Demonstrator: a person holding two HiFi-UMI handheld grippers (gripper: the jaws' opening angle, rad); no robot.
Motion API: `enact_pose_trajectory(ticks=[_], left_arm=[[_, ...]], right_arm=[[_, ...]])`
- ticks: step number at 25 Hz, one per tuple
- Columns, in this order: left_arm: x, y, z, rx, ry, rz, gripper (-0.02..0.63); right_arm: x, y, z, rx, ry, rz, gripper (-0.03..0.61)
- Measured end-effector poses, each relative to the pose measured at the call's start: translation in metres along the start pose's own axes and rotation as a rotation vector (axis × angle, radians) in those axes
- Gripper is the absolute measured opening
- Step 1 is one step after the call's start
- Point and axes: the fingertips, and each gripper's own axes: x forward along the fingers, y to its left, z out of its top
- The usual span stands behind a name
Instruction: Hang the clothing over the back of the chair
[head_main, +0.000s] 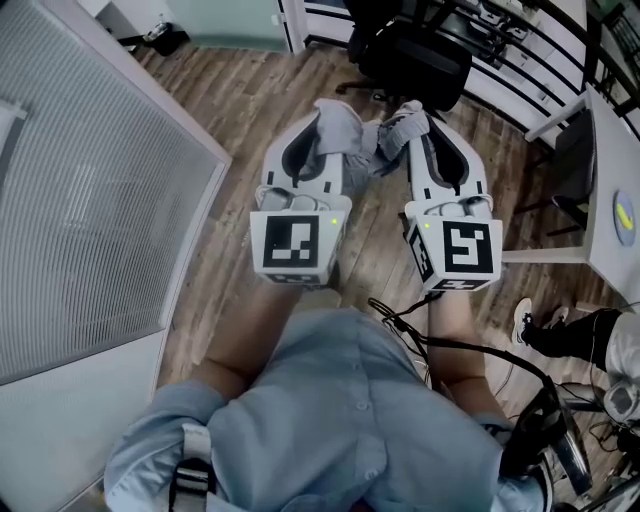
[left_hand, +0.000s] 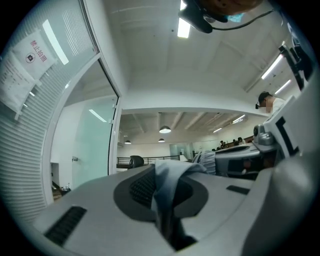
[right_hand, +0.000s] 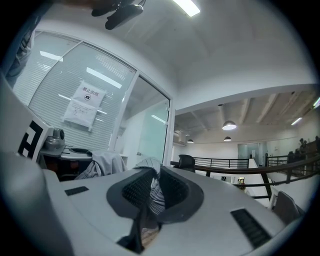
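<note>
The left gripper (head_main: 336, 132) is shut tight on one end of the grey clothing (head_main: 366, 150). The right gripper (head_main: 408, 126) is shut tight on the other end. The clothing is bunched up between them. A black chair (head_main: 418, 58) stands near, just past them.

clothing (head_main: 350, 150): bunched folds only, the rest hidden under left claw (head_main: 330, 115) and right claw (head_main: 412, 112); office chair (head_main: 420, 60): dark, cut off at top edge; tabletop (head_main: 610, 215): cut off at right edge; notice sheet (left_hand: 30, 60): print too small to read
</note>
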Motion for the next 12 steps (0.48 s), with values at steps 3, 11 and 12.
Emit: enact_pose_trajectory(ticks=[3, 11, 12], left_arm=[[0.023, 0.022, 0.001, -0.002, -0.013, -0.009, 0.031], [0.071, 0.064, -0.004, -0.014, -0.046, -0.023, 0.031], [0.075, 0.065, -0.006, -0.018, -0.049, -0.023, 0.031]], right_arm=[[0.032, -0.001, 0.007, -0.012, -0.012, -0.009, 0.046], [0.093, -0.005, 0.005, -0.036, -0.013, -0.019, 0.046], [0.096, -0.006, 0.002, -0.038, -0.011, -0.018, 0.046]])
